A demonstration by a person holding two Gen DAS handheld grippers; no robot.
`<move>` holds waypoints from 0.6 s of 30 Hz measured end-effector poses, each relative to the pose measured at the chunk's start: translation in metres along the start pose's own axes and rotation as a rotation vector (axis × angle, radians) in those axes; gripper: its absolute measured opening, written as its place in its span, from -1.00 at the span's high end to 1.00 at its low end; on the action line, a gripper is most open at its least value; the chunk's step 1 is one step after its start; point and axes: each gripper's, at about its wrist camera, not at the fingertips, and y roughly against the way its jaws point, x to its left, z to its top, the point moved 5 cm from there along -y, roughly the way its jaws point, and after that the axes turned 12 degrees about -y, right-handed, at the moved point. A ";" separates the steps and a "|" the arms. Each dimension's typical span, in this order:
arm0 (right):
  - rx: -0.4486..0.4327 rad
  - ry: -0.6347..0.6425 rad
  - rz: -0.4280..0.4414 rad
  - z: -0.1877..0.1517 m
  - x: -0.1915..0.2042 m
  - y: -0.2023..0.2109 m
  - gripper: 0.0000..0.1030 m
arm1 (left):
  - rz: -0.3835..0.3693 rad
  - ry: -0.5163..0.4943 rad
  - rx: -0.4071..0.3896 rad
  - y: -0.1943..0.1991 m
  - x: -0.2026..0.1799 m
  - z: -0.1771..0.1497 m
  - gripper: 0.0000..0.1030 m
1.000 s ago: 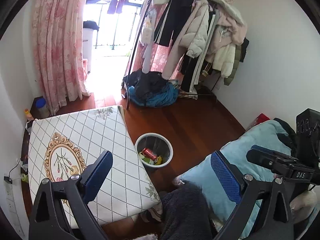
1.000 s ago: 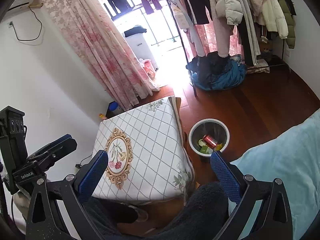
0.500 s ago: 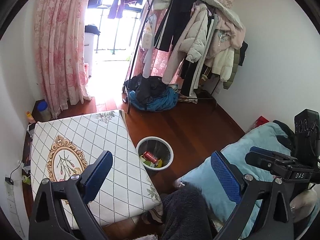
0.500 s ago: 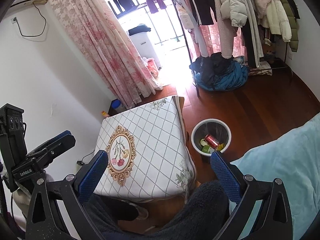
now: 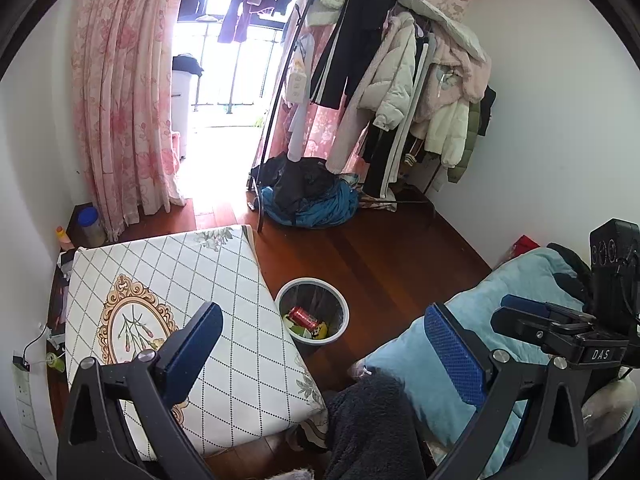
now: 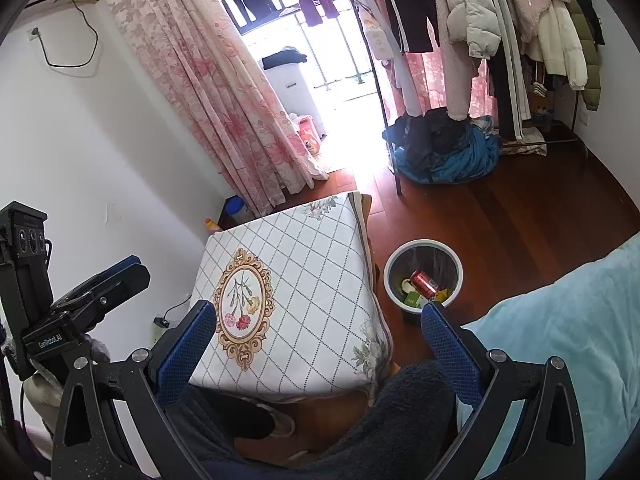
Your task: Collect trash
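Note:
A round grey waste bin (image 5: 343, 312) (image 6: 391, 264) stands on the wooden floor beside the table. Inside it lie a red can (image 5: 303, 317) (image 6: 424, 281) and some green and yellow wrappers. My left gripper (image 5: 322, 340) is open and empty, held high above the table edge and the bin. My right gripper (image 6: 318, 330) is open too, with nothing between its blue pads. Each gripper shows at the edge of the other's view: the right gripper (image 5: 560, 328) over the bed, the left gripper (image 6: 80, 304) by the white wall.
A low table with a white diamond-pattern cloth (image 5: 168, 292) (image 6: 296, 280) sits left of the bin. A light blue blanket (image 5: 500, 300) (image 6: 560, 340) covers the bed on the right. A person's dark fleece-clad legs (image 6: 380, 420) are below. A clothes rack (image 5: 400, 80) and heaped clothes (image 5: 312, 196) stand behind.
Both grippers have lifted and drawn back a little, so the table and bin sit lower and smaller in view. Both stay open and empty.

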 end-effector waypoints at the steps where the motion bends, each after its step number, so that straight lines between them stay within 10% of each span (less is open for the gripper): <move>1: 0.001 0.003 0.000 0.000 0.000 0.001 -1.00 | 0.000 0.000 -0.002 0.001 0.000 0.000 -1.00; 18: 0.009 0.024 -0.002 0.004 -0.003 0.004 -1.00 | -0.023 -0.007 0.004 0.000 -0.009 0.001 -1.00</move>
